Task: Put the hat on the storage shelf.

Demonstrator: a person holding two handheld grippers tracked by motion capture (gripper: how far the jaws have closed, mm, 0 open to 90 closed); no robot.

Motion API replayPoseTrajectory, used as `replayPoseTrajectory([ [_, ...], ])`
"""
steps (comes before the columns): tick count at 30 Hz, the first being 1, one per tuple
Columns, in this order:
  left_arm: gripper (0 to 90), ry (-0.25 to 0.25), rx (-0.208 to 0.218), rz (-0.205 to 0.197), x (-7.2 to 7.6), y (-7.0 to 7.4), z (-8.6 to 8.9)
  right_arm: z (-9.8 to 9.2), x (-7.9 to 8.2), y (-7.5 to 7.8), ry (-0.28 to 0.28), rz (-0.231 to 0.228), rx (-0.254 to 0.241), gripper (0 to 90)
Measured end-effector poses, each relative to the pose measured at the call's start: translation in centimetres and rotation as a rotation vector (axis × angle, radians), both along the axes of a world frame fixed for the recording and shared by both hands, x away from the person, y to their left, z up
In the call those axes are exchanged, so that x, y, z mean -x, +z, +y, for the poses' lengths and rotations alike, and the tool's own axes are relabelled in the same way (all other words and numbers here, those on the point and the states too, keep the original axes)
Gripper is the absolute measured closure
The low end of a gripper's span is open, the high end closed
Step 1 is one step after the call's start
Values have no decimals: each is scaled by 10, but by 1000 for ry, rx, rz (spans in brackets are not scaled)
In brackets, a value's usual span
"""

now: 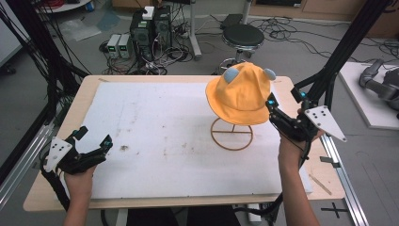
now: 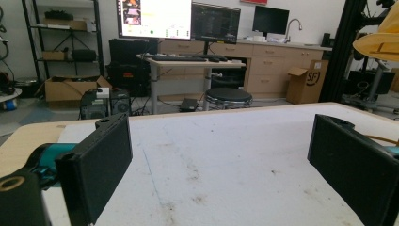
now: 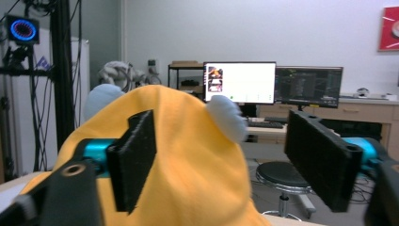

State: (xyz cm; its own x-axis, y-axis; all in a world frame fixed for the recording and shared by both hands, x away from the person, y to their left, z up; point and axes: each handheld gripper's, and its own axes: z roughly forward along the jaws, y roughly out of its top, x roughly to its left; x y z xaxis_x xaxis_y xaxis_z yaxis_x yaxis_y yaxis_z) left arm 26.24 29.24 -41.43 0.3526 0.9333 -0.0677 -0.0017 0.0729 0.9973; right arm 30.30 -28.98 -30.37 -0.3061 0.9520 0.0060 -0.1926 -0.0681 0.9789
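Note:
A yellow hat (image 1: 242, 94) with two grey-blue ears sits on a wire stand (image 1: 231, 134) at the right of the white mat (image 1: 155, 136). My right gripper (image 1: 272, 106) is just right of the hat's brim with its jaws open. In the right gripper view the hat (image 3: 188, 165) lies close ahead of my right gripper (image 3: 221, 155), and the pads do not press on it. My left gripper (image 1: 95, 136) rests at the mat's front left, open and holding nothing. The left gripper view shows my left gripper (image 2: 221, 150) over bare mat, with the hat's brim (image 2: 381, 40) at the upper right.
The mat covers a wooden table (image 1: 89, 84). Black frame posts (image 1: 348, 42) rise at the right and left corners, and a metal rail (image 1: 341, 169) runs along the right edge. Behind the table stand a stool (image 1: 242, 35) and computers (image 1: 150, 28) with cables.

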Motion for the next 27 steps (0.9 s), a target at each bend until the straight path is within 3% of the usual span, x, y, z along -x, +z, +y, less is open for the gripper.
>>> replayPoseTrajectory([
  [2,74,0,4,-1,-1,0,0,-8,5,-3,-19,23,-18,157],
  [5,74,1,6,-4,-1,1,0,-23,11,-11,-35,11,-24,125],
  [12,74,13,11,0,-4,1,2,-51,26,-24,-21,24,16,122],
  [14,74,17,6,2,-4,1,3,-59,32,-32,-21,52,37,122],
  [17,74,19,5,3,-4,0,3,-63,35,-39,-20,69,31,122],
  [22,74,14,-12,11,-5,-1,0,-72,38,-65,-22,87,27,122],
  [27,74,9,-32,4,-6,0,-3,-74,34,-81,2,119,55,122],
])
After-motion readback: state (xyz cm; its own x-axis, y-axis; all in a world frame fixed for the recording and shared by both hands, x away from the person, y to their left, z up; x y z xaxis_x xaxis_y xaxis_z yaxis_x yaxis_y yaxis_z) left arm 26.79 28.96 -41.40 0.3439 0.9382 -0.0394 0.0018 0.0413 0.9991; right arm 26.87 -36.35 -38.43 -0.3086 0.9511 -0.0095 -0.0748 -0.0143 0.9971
